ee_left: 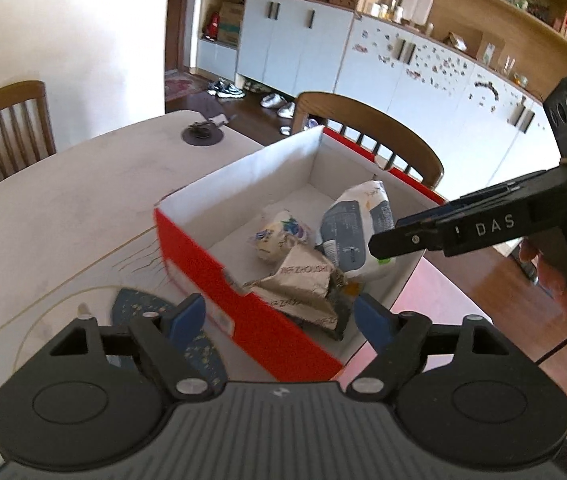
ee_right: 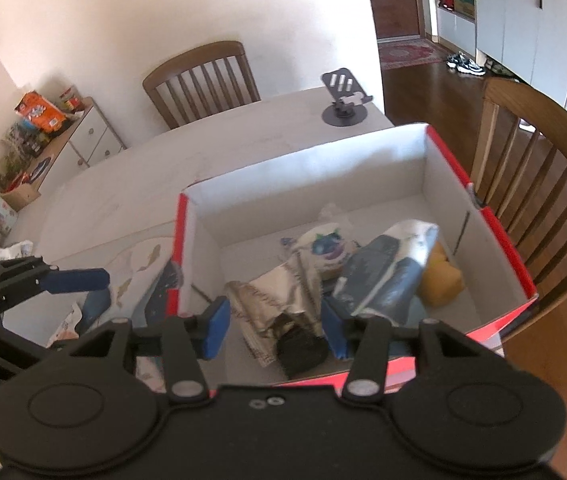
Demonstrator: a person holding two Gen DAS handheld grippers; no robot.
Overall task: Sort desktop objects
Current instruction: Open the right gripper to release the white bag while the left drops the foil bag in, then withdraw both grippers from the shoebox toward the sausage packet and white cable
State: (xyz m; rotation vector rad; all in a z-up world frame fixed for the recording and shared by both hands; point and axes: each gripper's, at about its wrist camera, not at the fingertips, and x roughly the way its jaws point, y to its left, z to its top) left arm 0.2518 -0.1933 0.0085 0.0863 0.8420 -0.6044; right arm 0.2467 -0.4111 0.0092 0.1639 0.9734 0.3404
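Nearest the lens in the left wrist view, the left gripper [ee_left: 279,318] hangs over the near red wall of the box [ee_left: 243,300], its blue pads apart with nothing between them. To its left a dark patterned flat item [ee_left: 135,304] lies on the table [ee_left: 63,200] just beside the box — probably next to be sorted. Inside the box, gathered at the near end, sit a crumpled brown paper wrapper [ee_left: 303,284], a small pale printed packet [ee_left: 279,236] and a grey-and-white pouch [ee_left: 357,232]. Further right the right gripper [ee_right: 275,328] points down over the same pile, fingers apart and clamped on nothing; the wrapper lies below, seemingly dropped there so loose clutter collects in one container.
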